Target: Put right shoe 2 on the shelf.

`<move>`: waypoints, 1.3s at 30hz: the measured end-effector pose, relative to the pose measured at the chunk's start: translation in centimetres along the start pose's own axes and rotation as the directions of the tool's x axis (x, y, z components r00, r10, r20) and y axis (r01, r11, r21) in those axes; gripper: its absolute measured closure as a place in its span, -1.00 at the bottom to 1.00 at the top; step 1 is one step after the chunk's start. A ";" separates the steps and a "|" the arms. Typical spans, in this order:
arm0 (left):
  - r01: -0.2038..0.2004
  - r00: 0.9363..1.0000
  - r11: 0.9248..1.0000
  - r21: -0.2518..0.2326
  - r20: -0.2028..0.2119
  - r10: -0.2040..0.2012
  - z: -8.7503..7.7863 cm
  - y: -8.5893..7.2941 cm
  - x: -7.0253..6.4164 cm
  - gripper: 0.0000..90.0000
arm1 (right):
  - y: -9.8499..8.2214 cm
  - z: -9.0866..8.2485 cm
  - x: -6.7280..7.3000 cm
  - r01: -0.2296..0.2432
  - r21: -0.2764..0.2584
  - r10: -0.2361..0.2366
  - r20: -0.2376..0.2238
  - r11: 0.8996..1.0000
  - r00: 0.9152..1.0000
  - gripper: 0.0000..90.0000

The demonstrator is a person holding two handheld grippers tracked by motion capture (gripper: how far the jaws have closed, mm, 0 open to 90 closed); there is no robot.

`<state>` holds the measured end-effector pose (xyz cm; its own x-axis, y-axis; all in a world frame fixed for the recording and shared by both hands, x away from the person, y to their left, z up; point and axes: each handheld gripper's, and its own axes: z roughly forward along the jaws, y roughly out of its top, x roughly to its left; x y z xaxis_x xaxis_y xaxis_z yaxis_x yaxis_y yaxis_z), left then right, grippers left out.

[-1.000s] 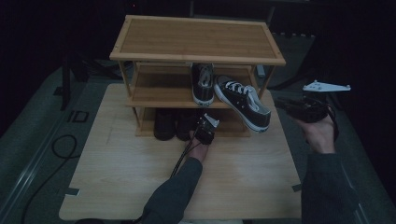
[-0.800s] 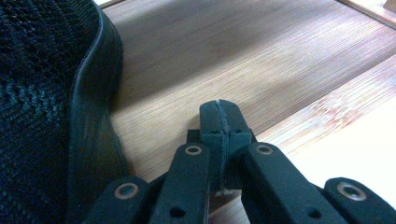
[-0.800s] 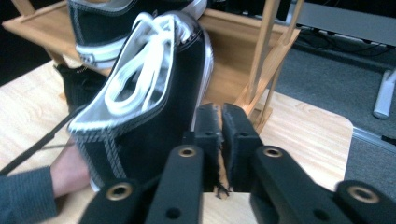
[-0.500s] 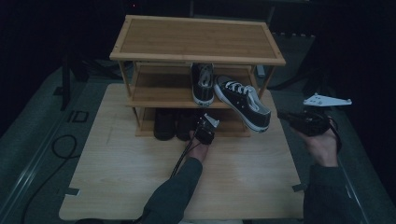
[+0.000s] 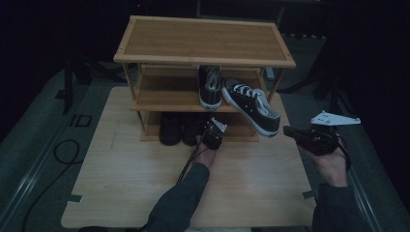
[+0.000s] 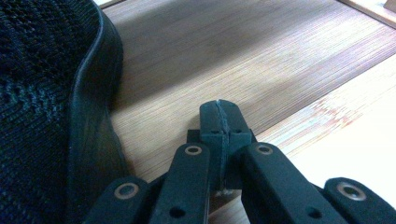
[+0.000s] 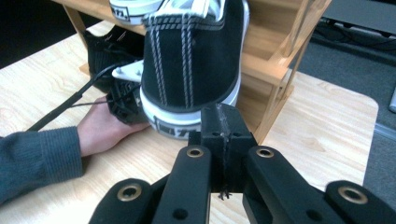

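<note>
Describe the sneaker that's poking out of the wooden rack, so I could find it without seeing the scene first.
Start at the wooden shoe rack in the middle of the table. On its middle shelf, at the right end, stand two black canvas sneakers with white laces. The sneaker you want is the right one: it lies askew with its heel hanging out over the shelf's front edge, while its neighbour sits straight and fully on the shelf.

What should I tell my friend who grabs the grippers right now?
Left hand-held gripper: shut, empty, at the bottom shelf beside the black shoes.
Right hand-held gripper: its jaws have just been closing; shut, empty, right of the rack, apart from the sneakers.
One sneaker sits on the middle shelf. The other sneaker leans off that shelf's front edge, heel hanging out.
Done: both pairs are at the rack.
Left, probably: push the hanging sneaker fully onto its shelf.
</note>
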<state>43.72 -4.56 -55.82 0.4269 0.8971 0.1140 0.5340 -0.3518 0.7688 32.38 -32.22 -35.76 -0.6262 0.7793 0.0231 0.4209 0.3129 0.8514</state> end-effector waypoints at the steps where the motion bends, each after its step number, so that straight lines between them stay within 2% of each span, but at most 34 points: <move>1: 0.000 1.000 1.000 0.000 0.000 0.000 0.0 0.0 0.0 1.00 | 0.0 0.0 0.0 0.000 0.000 0.000 0.000 1.000 1.000 1.00; 8: 0.000 1.000 1.000 0.000 0.000 0.000 0.0 0.0 0.0 1.00 | -0.9 0.5 0.9 0.013 0.026 -0.012 -0.020 1.000 1.000 1.00; 15: 0.001 1.000 1.000 0.000 0.001 -0.001 0.0 0.0 0.0 1.00 | -1.0 1.1 1.2 0.021 0.038 -0.020 -0.031 0.999 0.999 1.00; 29: 0.002 1.000 1.000 0.000 0.002 -0.002 0.0 0.0 0.0 1.00 | -0.8 1.1 1.3 0.015 0.022 -0.014 -0.028 1.000 1.000 1.00; 39: 0.009 1.000 1.000 0.000 0.006 -0.009 0.0 0.0 0.0 1.00 | -0.2 1.2 1.8 0.014 -0.006 -0.014 -0.056 1.000 0.998 1.00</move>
<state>43.72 -4.58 -55.85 0.4261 0.8988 0.1032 0.5381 -0.3435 0.7697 31.95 -30.19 -36.56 -0.6681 0.7430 0.0406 0.4083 0.3204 0.8548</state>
